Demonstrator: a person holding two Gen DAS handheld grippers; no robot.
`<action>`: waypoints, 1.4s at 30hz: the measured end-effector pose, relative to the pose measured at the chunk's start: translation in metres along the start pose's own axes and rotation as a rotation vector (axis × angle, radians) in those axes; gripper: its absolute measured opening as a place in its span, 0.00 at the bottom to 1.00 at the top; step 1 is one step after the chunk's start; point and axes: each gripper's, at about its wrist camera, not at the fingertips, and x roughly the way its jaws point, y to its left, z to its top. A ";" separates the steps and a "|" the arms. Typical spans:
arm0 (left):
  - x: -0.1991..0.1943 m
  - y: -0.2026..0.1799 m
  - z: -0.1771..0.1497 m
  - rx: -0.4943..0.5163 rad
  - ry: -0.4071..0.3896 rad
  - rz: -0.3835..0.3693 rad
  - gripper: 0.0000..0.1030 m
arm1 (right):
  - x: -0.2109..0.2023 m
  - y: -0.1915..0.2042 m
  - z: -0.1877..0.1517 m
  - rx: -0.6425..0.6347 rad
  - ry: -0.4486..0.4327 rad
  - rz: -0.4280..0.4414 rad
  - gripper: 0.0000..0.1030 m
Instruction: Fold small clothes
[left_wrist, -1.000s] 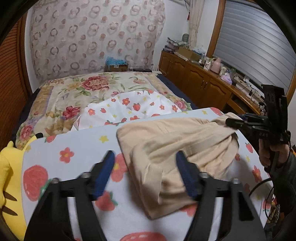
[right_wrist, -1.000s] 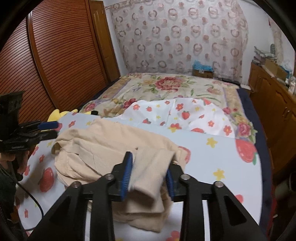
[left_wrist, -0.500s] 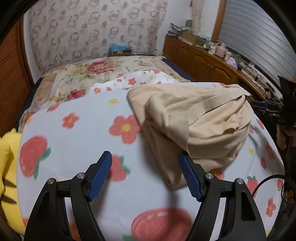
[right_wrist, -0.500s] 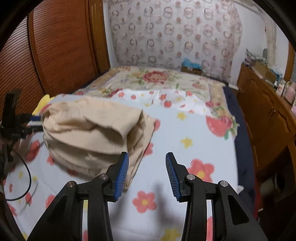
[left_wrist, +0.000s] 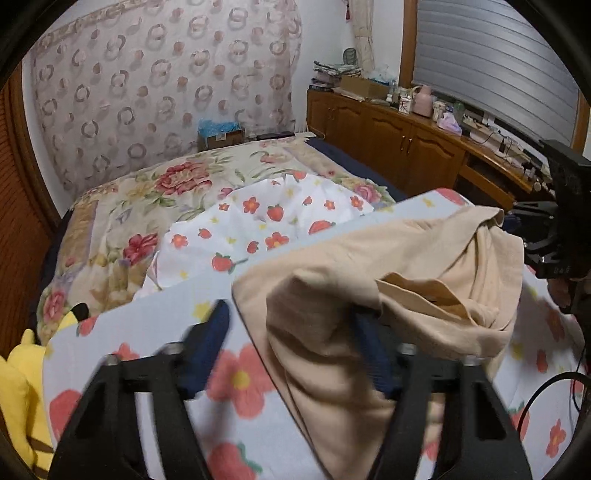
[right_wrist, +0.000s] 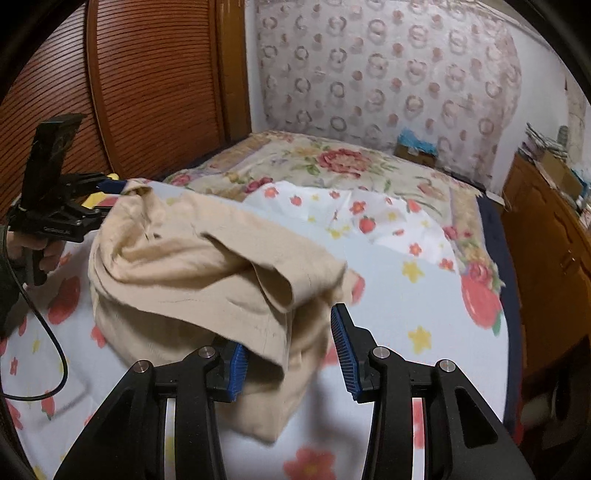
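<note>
Across the lower middle of both wrist views the beige garment (left_wrist: 369, 295) lies bunched on the strawberry-print sheet (left_wrist: 122, 332) — left gripper (left_wrist: 291, 350) closing around one end, right gripper (right_wrist: 288, 354) half-open astride the other, apparently for spreading flat.

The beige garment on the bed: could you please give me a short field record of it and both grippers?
Garment: beige garment, crumpled in a heap, not yet folded
Surface: strawberry-print blanket on the bed
Left gripper: jaws closing, a fold of the garment between them, not yet pinched
Right gripper: open, garment edge draped over one pad
Nearby: yellow plush toy at the blanket's edge
</note>
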 end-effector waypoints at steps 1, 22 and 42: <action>0.003 0.001 0.002 -0.006 0.002 -0.006 0.42 | 0.002 -0.003 0.002 0.003 -0.004 0.028 0.42; 0.031 0.030 0.005 -0.200 0.060 0.007 0.08 | -0.050 -0.061 -0.019 0.130 -0.092 -0.063 0.46; 0.016 0.032 0.009 -0.158 0.014 0.016 0.48 | -0.034 -0.015 -0.001 0.005 0.018 0.021 0.58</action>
